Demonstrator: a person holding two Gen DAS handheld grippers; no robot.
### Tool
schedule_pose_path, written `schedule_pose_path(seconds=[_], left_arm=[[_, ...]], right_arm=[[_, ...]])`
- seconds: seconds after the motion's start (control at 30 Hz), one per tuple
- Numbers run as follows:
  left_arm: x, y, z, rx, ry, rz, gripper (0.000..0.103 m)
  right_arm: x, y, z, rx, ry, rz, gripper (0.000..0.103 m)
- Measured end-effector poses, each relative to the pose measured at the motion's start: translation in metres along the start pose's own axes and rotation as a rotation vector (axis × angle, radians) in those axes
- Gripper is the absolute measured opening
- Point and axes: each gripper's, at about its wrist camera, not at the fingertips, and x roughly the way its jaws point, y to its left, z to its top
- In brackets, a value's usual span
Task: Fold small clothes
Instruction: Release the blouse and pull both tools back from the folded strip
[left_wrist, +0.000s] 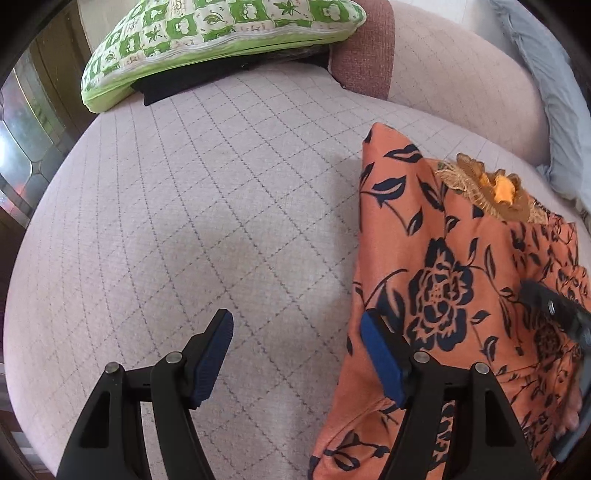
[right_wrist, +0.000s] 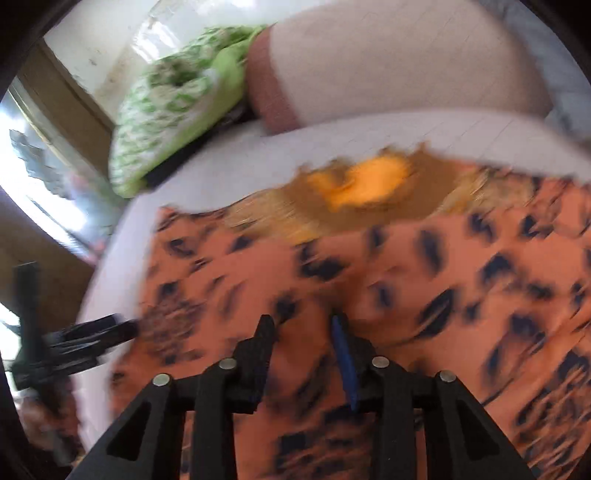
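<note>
My left claw (left_wrist: 295, 354) stands spread, empty; my right claw (right_wrist: 303, 332), partly parted, pinches nothing. The dress (left_wrist: 443, 277) at three o'clock looks light, floppy; I'd pinch its edge.

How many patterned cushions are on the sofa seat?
1. A green-and-white patterned cushion lies at the seat's far end, atop something dark, away from the orange floral garment. Others may sit outside view.

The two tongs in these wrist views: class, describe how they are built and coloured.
Both the left tongs and the right tongs are matte black plastic with angular, triangular cut-out arms joined by round silver pins. Each finger ends in a flat ribbed dark-blue pad. No cables or markings show. The right view is motion-blurred, so finer detail there is unclear.
</note>
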Motion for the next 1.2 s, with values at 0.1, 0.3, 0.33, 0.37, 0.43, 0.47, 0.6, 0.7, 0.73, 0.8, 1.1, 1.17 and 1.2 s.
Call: schedule_pose_path(seconds=[0.1,0.3,0.33,0.37,0.43,0.47,0.6,0.7,0.73,0.8,1.1,1.17,1.2], left_arm=[[0.003,0.005,-0.004,0.004,0.016,0.046,0.073],[-0.008,0.025,-0.019,-0.033,0.035,-0.005,0.073],[-0.016,0.032,-0.024,-0.061,0.029,-0.058,0.073],[-0.023,0.040,-0.033,-0.089,0.026,-0.111,0.073],[-0.039,0.053,-0.058,-0.120,0.015,-0.167,0.073],[-0.045,0.057,-0.069,-0.127,0.014,-0.168,0.073],[-0.084,0.070,-0.131,-0.134,-0.019,-0.170,0.073],[-0.102,0.071,-0.182,-0.077,0.000,-0.177,0.073],[-0.104,0.071,-0.197,-0.057,0.015,-0.180,0.073],[-0.107,0.072,-0.224,-0.040,0.050,-0.196,0.073],[-0.107,0.067,-0.262,0.006,0.121,-0.279,0.033],[-0.105,0.064,-0.264,0.006,0.118,-0.276,0.033],[-0.106,0.062,-0.264,0.007,0.109,-0.274,0.033]], right_arm=[[-0.029,-0.005,-0.014,0.034,-0.045,-0.027,0.036],[-0.143,-0.055,-0.083,0.214,-0.165,-0.146,0.036],[-0.166,-0.064,-0.098,0.242,-0.176,-0.156,0.037],[-0.185,-0.070,-0.113,0.276,-0.186,-0.158,0.038],[-0.226,-0.083,-0.149,0.352,-0.206,-0.187,0.071],[-0.244,-0.089,-0.167,0.375,-0.224,-0.211,0.073],[-0.291,-0.106,-0.230,0.476,-0.222,-0.229,0.073],[-0.303,-0.117,-0.264,0.537,-0.171,-0.247,0.073],[-0.305,-0.120,-0.273,0.553,-0.160,-0.259,0.073],[-0.300,-0.122,-0.289,0.582,-0.140,-0.249,0.073],[-0.268,-0.140,-0.313,0.635,-0.091,-0.305,0.071],[-0.262,-0.142,-0.312,0.634,-0.085,-0.299,0.069],[-0.256,-0.144,-0.312,0.635,-0.052,-0.303,0.064]])
